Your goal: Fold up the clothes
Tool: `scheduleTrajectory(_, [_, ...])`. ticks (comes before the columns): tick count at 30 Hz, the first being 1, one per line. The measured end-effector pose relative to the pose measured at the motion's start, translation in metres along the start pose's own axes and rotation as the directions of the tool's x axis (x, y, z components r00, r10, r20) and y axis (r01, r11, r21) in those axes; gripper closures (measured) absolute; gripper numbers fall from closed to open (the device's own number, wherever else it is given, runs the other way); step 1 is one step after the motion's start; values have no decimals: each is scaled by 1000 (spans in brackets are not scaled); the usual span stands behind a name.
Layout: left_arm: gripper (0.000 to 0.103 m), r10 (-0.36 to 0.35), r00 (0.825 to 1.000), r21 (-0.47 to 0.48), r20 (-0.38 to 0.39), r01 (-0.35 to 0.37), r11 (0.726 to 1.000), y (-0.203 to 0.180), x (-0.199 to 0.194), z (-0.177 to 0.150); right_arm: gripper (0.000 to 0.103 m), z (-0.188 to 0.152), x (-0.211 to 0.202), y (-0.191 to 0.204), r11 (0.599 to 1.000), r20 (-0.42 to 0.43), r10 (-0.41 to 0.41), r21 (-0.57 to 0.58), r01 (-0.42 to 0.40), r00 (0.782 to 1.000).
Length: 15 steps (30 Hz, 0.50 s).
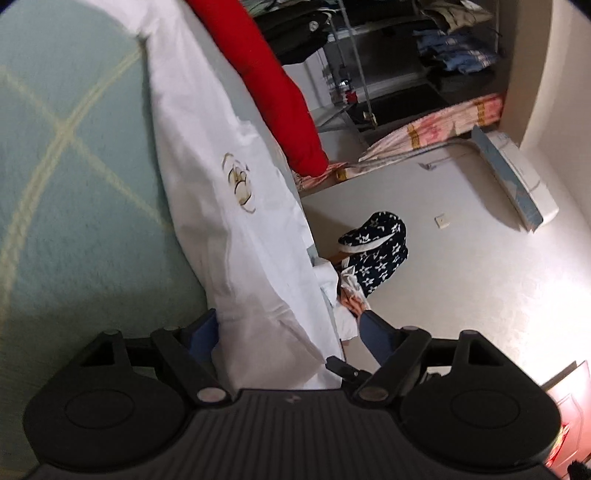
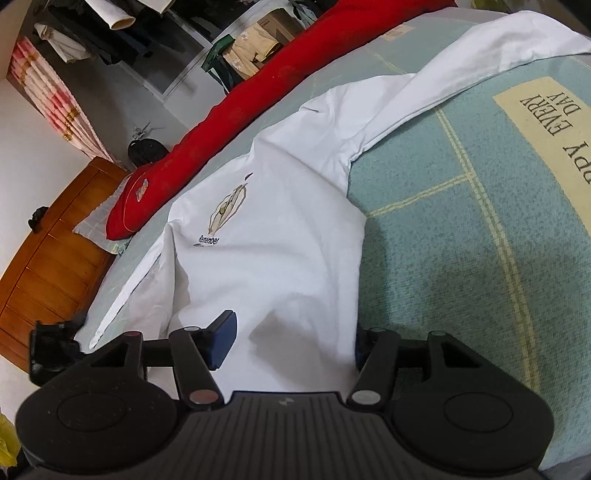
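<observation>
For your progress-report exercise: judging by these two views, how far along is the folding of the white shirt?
Done: the white printed long-sleeved shirt lies spread on the teal checked bedspread, one sleeve still stretched out. In hand: the right gripper and the left gripper both straddle the shirt's near edge, jaws open, nothing pinched. Left: every fold; none shows clearly yet.

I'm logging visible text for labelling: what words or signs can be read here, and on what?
"Remember": under the print on the white shirt.
"PPY EVERY DAY": cream patch on the green bedspread, upside down, start cut off.
Cardboard box print: too small to read.
</observation>
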<state>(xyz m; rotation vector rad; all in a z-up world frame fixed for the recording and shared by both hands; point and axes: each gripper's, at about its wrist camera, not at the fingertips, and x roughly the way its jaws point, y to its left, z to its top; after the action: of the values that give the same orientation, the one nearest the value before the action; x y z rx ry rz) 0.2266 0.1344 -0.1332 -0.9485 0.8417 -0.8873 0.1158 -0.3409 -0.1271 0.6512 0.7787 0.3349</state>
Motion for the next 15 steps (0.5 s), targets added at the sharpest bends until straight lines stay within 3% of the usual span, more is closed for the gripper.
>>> scheduleTrajectory(1, [26,-9,1000,6,10,9,1000,-1,0,-1,37,0,0,0,1000,-1,1,0,-1,1000])
scheduleTrajectory(2, [34,-5,1000,16,17,5,1000,-3,1,-1,37,0,0,0,1000,0,3,2,-3,1000])
scheduleTrajectory(3, [54,3,1000,27,24,-4,1000,-5,1,-2,37,-1,1,0,1000,1,4,4,-4,1000])
scheduleTrajectory(4, [68,11,999,38,30,-12,999,-7,1,-2,36,-1,1,-1,1000,1,5,5,-5,1000])
scheduleTrajectory(5, [93,49,998,49,32,-51,998,-10,1,-3,36,-1,1,-1,1000,1,6,5,-6,1000])
scheduleTrajectory(6, [99,94,995,59,33,-96,994,-14,0,-3,36,-1,2,-1,1000,1,6,5,-6,1000])
scheduleTrajectory(11, [100,134,983,148,127,-152,977,-46,-41,-10,36,-2,1,-2,1000,4,14,8,-14,1000])
scheduleTrajectory(15, [101,180,964,156,195,-211,965,-63,-78,-13,35,-1,0,0,1000,3,14,7,-14,1000])
